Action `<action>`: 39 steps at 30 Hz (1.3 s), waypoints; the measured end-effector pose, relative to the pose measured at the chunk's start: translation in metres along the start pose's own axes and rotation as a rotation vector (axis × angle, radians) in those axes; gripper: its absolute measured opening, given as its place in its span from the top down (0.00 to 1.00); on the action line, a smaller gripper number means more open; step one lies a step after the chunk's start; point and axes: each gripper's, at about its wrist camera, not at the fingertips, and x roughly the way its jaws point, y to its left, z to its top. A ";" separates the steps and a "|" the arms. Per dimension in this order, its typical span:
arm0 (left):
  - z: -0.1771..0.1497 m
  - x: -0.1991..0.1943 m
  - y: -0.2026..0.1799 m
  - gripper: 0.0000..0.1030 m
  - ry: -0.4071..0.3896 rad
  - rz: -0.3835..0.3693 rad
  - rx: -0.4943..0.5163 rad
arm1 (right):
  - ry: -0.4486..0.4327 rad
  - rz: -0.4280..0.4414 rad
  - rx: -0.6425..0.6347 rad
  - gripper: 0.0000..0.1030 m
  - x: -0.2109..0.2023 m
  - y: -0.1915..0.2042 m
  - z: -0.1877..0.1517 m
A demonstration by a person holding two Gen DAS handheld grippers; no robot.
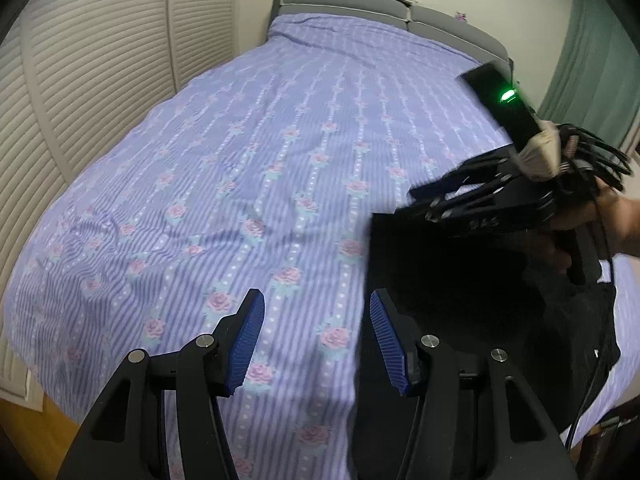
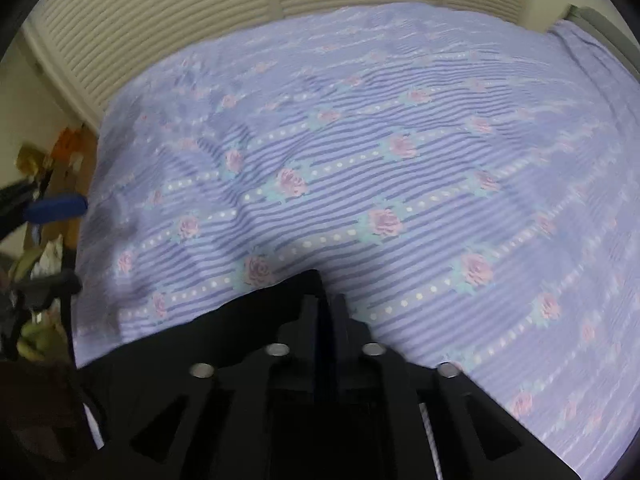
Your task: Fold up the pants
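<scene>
Left wrist view: left gripper [image 1: 317, 336] hangs over the bed [image 1: 240, 168], jaws wide apart, nothing between the blue pads [image 1: 246, 344]. Bare floral sheet shows through the gap. The pants [image 1: 460, 300] are a black mass at the right of the frame, draped over the near right part of the bed, their left edge just beside the right-hand pad. Not touching it as far as I can see. Right gripper [image 1: 420, 196] comes in from the right above the pants, with a hand [image 1: 612, 220] on its handle; it looks pinched on the upper corner of the cloth. Blur there, so the contact is unclear from this side.

Right wrist view: right gripper [image 2: 326, 304] has its jaws nearly together, only a thin slit between them, and black fabric [image 2: 240, 320] bunches around and under the tips — I read it as clamped on the pants. The rest of the frame is open sheet [image 2: 400, 160]. One blue pad of the left gripper [image 2: 56, 208] shows at the far left edge, well apart from the cloth.

Risks, my read:
- Only one corner is held. Lifting or dragging now would let the free side bunch or twist, so no clean fold line.
- Black on black — hard to tell how many layers the right jaws hold. A single layer could slip out.
- Left pads could close on the sheet with the pants edge and drag the sheet along.
- Much of the pants sits near the bed edge; a pull that way could slide them off.
</scene>
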 end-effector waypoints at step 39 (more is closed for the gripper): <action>-0.018 -0.047 -0.263 0.43 0.007 -0.450 0.727 | -0.239 -0.680 1.304 0.51 -0.234 0.082 -0.419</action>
